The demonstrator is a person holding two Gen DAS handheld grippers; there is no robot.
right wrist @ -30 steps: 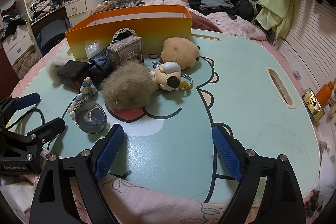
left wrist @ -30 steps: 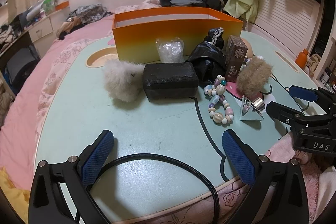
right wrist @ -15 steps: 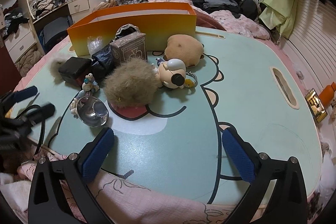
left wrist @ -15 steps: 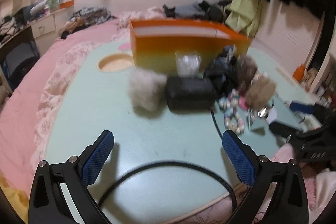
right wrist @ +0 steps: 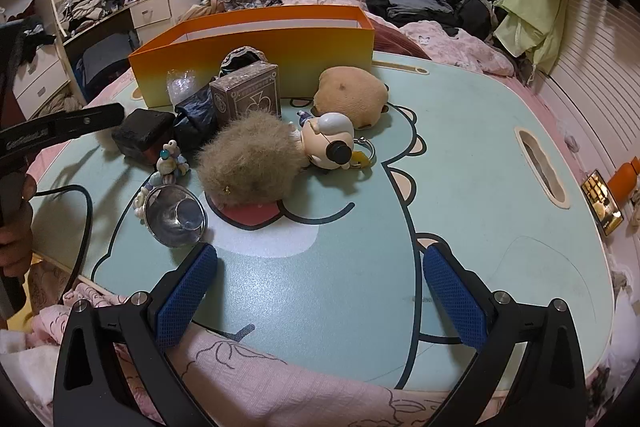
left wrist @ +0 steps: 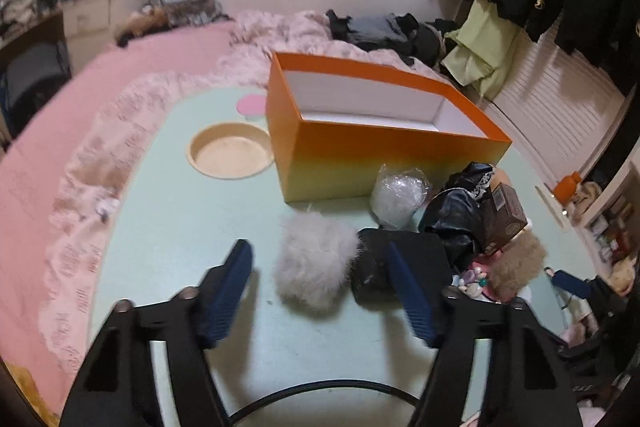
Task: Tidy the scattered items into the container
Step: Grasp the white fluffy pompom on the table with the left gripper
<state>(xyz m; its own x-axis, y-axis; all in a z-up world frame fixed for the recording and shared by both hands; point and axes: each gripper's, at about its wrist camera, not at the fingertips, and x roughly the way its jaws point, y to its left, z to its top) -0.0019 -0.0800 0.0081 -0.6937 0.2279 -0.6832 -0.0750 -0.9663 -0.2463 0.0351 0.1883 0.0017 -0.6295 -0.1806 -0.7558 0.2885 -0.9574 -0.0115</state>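
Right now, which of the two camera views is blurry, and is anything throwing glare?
Left wrist view: smeared with motion blur, even the white fluffy ball and orange box look soft. Right wrist view: sharp, with reflections on the small metal bowl; fisheye bends the table edge in both.

An open orange box (left wrist: 384, 163) stands upright toward the table's far edge, its white inside bare. In front of it cluster a white fluffy pom (left wrist: 316, 263), black case (left wrist: 404, 259), brown pom (right wrist: 250, 163), card box (right wrist: 246, 95), beads (right wrist: 170, 163).
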